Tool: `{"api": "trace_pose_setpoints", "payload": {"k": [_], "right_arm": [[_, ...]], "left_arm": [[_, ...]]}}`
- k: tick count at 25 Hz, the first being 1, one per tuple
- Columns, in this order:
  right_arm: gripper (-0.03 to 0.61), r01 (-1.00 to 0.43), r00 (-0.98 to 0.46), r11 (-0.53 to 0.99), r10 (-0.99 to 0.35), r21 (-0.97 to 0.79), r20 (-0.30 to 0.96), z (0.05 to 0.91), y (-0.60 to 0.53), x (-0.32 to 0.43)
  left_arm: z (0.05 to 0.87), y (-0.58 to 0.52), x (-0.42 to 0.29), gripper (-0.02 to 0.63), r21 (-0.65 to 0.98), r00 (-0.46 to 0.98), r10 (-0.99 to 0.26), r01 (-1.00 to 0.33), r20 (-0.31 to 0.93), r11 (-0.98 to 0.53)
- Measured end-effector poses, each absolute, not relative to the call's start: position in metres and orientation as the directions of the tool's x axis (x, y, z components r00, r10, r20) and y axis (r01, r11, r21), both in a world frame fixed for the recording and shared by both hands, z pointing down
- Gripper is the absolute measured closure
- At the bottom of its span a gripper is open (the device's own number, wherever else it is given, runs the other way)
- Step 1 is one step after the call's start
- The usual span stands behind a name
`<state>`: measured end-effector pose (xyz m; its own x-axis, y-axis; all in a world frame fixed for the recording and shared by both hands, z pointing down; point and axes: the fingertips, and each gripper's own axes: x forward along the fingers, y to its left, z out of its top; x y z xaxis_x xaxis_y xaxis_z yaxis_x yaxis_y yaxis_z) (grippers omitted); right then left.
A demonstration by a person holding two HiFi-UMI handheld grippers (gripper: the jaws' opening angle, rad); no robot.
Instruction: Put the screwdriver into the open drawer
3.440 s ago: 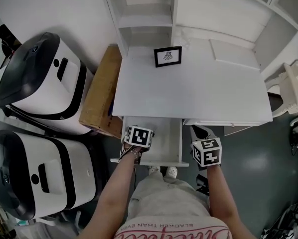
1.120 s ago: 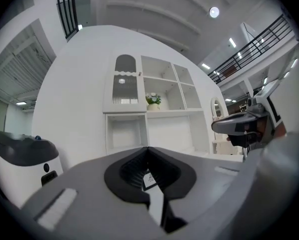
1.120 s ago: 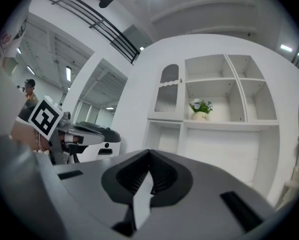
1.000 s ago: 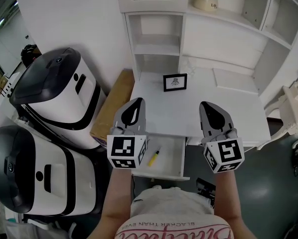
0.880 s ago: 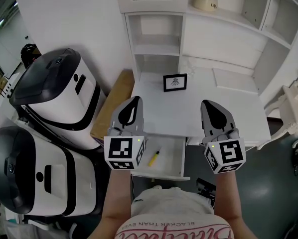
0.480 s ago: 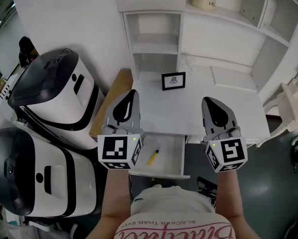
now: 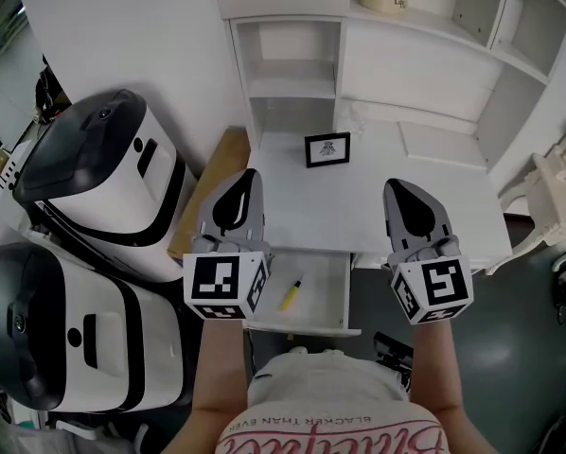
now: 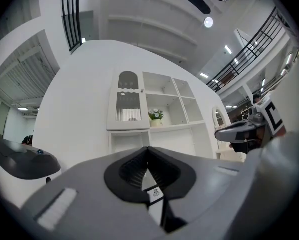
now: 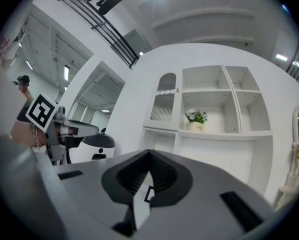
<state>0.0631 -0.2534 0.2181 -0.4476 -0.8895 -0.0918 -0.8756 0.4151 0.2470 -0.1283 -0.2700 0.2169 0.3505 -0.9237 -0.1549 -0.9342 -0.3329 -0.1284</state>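
— In the open drawer [image 7: 323,287] under the white desk [image 7: 359,197]: yellow-handled screwdriver [image 7: 291,294], lying loose on the bottom. Looks delivered?

— Seems so. Held level above the desk, well clear of the drawer, as if finished: left gripper [image 7: 249,174] and right gripper [image 7: 395,184], jaws pressed fully together, gripping nothing, touching nothing.

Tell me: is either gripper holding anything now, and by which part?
Nothing is held. The left gripper and right gripper are both shut and empty; the yellow-handled screwdriver lies in the open white drawer.
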Motion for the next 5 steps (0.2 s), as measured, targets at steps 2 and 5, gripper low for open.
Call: {"api": "trace_pose_setpoints", "payload": {"k": [2,5], "right_arm": [[0.572,-0.876,-0.448,0.415,-0.889,0.245,-0.093,0.2176,-0.2533,0.0636],[0.572,-0.877,-0.446,0.413,-0.89,0.243,-0.095,0.2173,-0.2531,0.0644]], "left_arm": [[0.218,-0.2699,-0.1285,0.603,-0.126,0.351,-0.924,-0.934,-0.154,-0.334],[0.2179,-0.2699,-0.1294,0.603,-0.122,0.35,-0.924,-0.935,-0.155,-0.334]]}}
